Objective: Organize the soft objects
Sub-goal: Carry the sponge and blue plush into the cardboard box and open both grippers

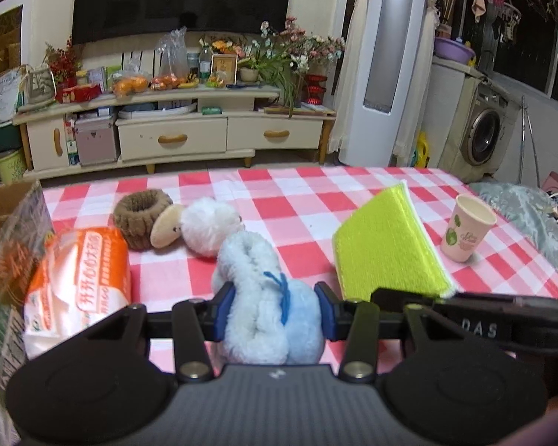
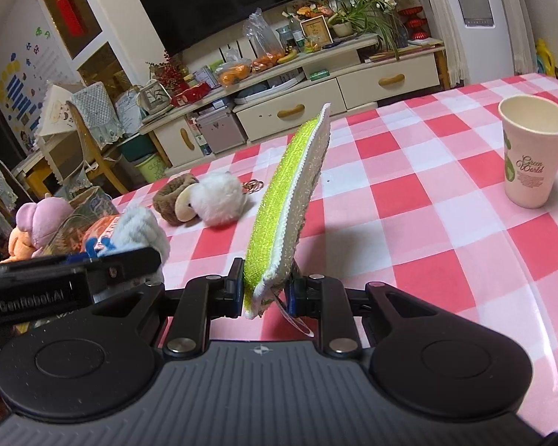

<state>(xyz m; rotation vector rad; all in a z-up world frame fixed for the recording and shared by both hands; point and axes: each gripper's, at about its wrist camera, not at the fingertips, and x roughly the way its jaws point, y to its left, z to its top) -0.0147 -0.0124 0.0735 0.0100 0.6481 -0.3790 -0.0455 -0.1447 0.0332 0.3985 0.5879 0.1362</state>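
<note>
- The left gripper (image 1: 273,310), bottom centre of the left wrist view, pinches a pale blue plush toy (image 1: 264,297) above the checkered desk (image 1: 301,200).
- The right gripper (image 2: 264,291) pinches a green sponge pad (image 2: 279,212) on edge, centre frame.
- A white plush toy (image 1: 208,225) touches a brown scrunchie (image 1: 141,215), centre left.
- 1 paper cup (image 2: 532,152) stands at the right.

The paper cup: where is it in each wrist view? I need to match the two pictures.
Left wrist: paper cup stands at the right, just right of the green sponge.
Right wrist: paper cup stands at the far right, well right of the sponge.
Shared landmark: the white plush sheep on the checked cloth.
</note>
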